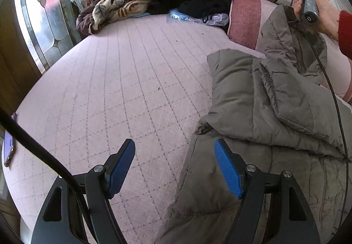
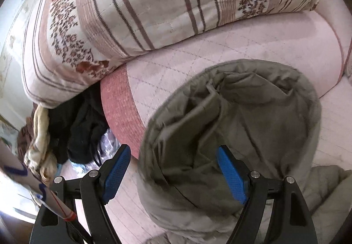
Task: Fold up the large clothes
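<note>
Pink quilted bed (image 1: 132,81) carries my grey padded coat (image 1: 275,116) along its right edge, the hood (image 2: 242,112) bunched toward the striped bedding at the head. My left gripper (image 1: 175,167) and right gripper (image 2: 173,169) both hang released, holding nothing. I judge I'm between folds; next I must pinch the hood's rim and lay it flat.
</note>
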Demonstrator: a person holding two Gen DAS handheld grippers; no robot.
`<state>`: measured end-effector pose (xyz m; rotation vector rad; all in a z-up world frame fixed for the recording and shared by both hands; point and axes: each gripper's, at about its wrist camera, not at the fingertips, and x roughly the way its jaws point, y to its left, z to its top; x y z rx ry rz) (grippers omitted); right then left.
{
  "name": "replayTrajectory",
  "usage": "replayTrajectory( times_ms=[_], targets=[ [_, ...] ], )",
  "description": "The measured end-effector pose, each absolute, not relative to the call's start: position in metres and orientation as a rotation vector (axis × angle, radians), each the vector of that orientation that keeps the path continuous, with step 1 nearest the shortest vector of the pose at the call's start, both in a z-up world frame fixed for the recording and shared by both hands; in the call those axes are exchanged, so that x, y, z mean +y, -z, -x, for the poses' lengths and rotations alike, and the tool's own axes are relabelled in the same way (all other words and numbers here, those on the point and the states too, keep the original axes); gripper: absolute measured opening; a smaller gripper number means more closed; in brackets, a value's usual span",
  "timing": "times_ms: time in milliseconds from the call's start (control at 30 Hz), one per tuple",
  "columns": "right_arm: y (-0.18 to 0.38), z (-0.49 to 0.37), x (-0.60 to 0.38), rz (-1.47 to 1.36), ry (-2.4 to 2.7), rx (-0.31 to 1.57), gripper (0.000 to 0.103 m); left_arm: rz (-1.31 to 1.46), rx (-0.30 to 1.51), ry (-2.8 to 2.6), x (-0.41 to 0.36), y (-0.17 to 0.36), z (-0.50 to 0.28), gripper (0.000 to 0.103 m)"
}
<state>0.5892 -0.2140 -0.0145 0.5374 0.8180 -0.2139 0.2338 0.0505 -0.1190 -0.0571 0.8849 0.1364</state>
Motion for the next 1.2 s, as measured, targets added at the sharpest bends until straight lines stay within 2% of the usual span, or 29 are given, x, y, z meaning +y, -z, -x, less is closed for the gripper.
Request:
replayTrajectory(
  times_ms=[100,167,233,267,433,700,867,1033,1200],
  targets=[
    [0.017,-0.597,-0.210,-0.527,0.223,0.827,0.085,0.056,0.889,-0.140,0.050,0.121,-0.235,0.074],
    [0.022,-0.599,-0.206,-0.499,0.234,0.847,0.069,0.057,0.895,-0.135,0.049,0.121,-0.236,0.074],
    [0.029,-0.597,-0.204,-0.486,0.227,0.882,0.015,0.056,0.900,-0.137,0.049,0.121,-0.238,0.074],
    [0.030,-0.590,-0.203,-0.495,0.223,0.884,0.013,0.059,0.899,-0.136,0.049,0.120,-0.238,0.074],
    [0.009,-0.537,-0.198,-0.384,0.217,0.860,0.008,0.069,0.867,-0.135,0.051,0.110,-0.232,0.074],
    [-0.034,-0.402,-0.187,-0.266,0.140,0.849,0.007,0.081,0.861,-0.133,0.057,0.104,-0.225,0.074],
    [-0.034,-0.316,-0.167,-0.225,0.088,0.854,0.006,0.119,0.886,-0.117,0.066,0.105,-0.223,0.074],
    [0.021,-0.236,-0.154,-0.295,0.039,0.935,0.006,0.198,0.943,-0.105,0.084,0.112,-0.225,0.074],
    [0.116,-0.232,-0.144,-0.381,0.071,1.056,0.006,0.223,0.927,-0.121,0.094,0.107,-0.223,0.074]
  ],
)
